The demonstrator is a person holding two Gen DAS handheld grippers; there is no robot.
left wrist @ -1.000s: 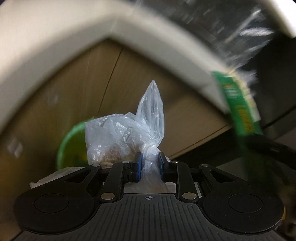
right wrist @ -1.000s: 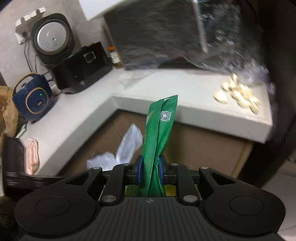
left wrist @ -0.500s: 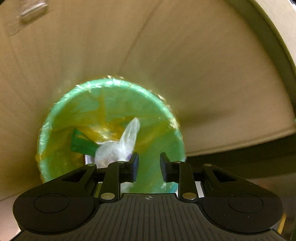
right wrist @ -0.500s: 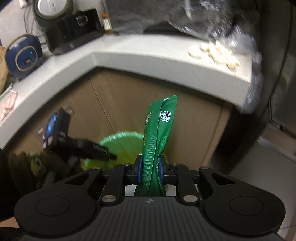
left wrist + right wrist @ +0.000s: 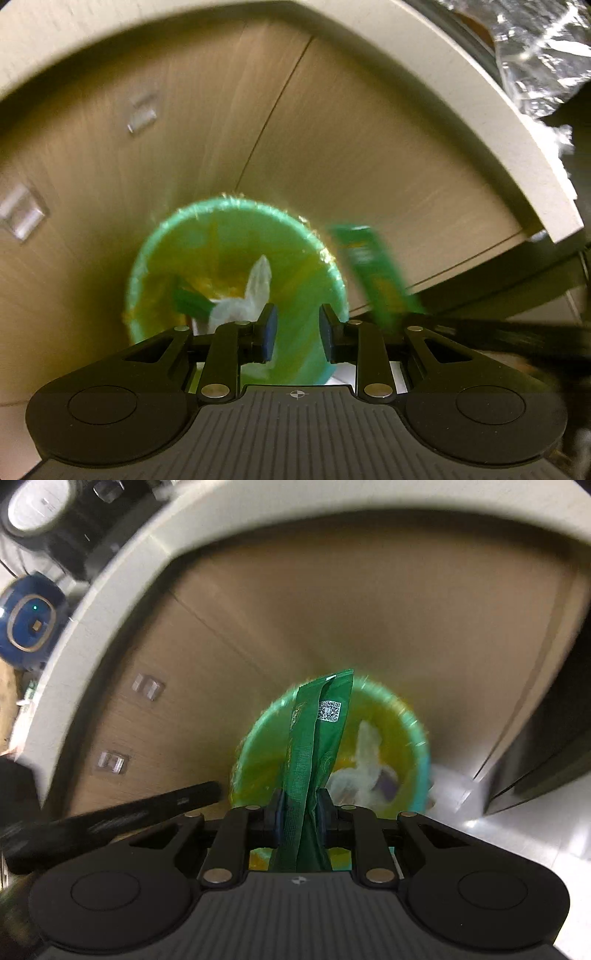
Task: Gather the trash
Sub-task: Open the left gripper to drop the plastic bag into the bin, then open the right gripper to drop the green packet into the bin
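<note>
1. The left gripper (image 5: 294,332) hung released, fingers apart, above the round green lined trash bin (image 5: 236,280).
2. A knotted clear plastic bag (image 5: 251,295) lay inside the bin.
3. The right gripper (image 5: 300,814) grasped a tall green foil packet (image 5: 317,760) over the bin.

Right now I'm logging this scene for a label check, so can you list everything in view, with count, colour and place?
Round plastic trash bin: one, green with yellowish liner, on floor against cabinet.
Knotted clear plastic bag: one, whitish, inside bin.
Flat foil snack pouch: one, green, above bin.
Wood-grain cabinet doors: two, tan, behind bin.
Stone countertop edge: one, beige, above doors.
Rounded cooker appliance: one, blue, on countertop.
Left gripper: black, fingers apart, empty.
Right gripper: black, fingers clamping pouch.
</note>
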